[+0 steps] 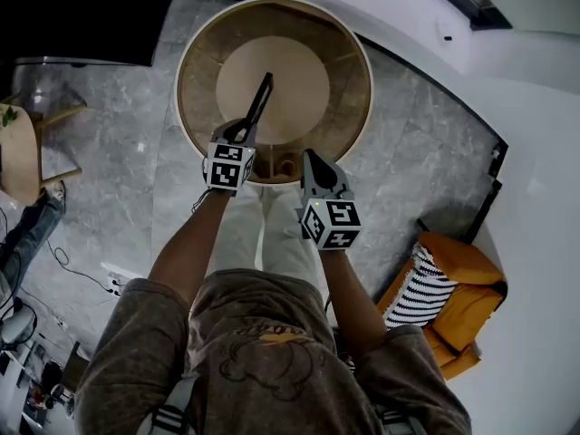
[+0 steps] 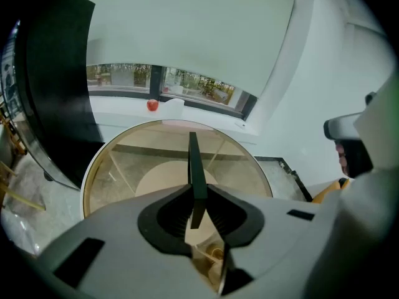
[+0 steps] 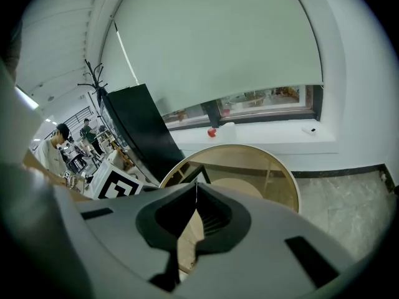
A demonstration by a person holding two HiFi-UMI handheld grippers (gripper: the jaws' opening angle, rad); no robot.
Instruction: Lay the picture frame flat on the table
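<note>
I see the left forearm (image 1: 186, 247) and right forearm (image 1: 349, 288) reaching up from lower centre toward the round tabletop (image 1: 352, 75). The left hand-held gripper (image 1: 245, 132) angles down, clamped on the near end of the black picture frame (image 1: 262, 96), which stands on edge over the tabletop's middle, well apart from the rim. The right hand-held gripper (image 1: 312, 159), jaws pressed together on nothing, hangs at the near rim

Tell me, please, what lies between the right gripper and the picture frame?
Nothing but bare table top separates the right gripper from the picture frame, as the head view shows.
</note>
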